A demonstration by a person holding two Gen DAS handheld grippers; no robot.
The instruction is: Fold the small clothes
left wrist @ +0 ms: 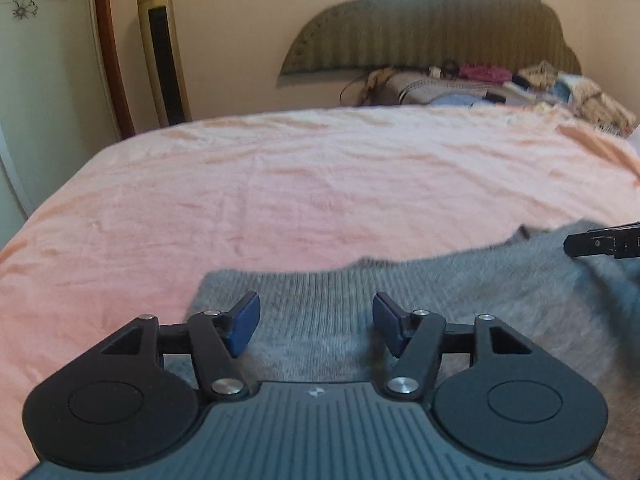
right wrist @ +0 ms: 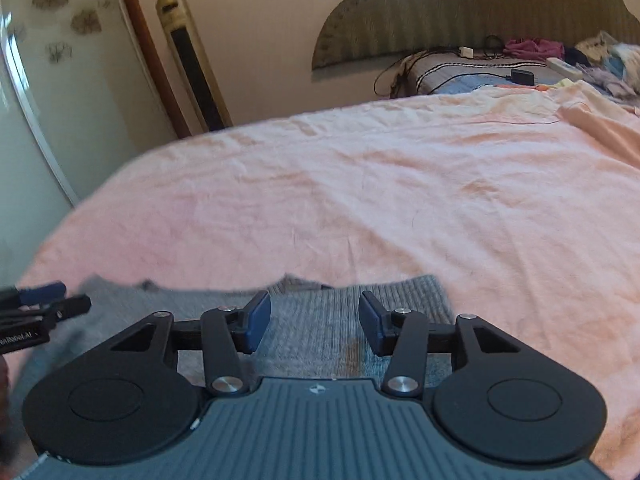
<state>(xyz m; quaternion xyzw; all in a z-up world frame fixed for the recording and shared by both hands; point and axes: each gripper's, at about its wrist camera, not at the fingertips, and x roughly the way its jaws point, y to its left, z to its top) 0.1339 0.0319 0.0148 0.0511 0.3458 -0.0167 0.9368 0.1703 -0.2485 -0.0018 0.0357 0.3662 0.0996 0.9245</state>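
Observation:
A grey knitted garment (left wrist: pixel 320 300) lies flat on the pink bedspread (left wrist: pixel 280 184) at the near edge of the bed. My left gripper (left wrist: pixel 316 322) is open, its blue pads (left wrist: pixel 244 322) just above the garment's ribbed left end. My right gripper (right wrist: pixel 314 322) is open over the garment's ribbed right end (right wrist: pixel 320 320). The right gripper's tip shows at the right edge of the left wrist view (left wrist: pixel 600 242). The left gripper's tip shows at the left edge of the right wrist view (right wrist: pixel 44 304).
A padded headboard (left wrist: pixel 432 32) stands at the far end, with a pile of clothes and bedding (left wrist: pixel 500 84) below it. A gold tower fan (left wrist: pixel 164 52) stands at the far left by a wooden frame. Cables and a power strip (right wrist: pixel 560 66) lie on the far bedding.

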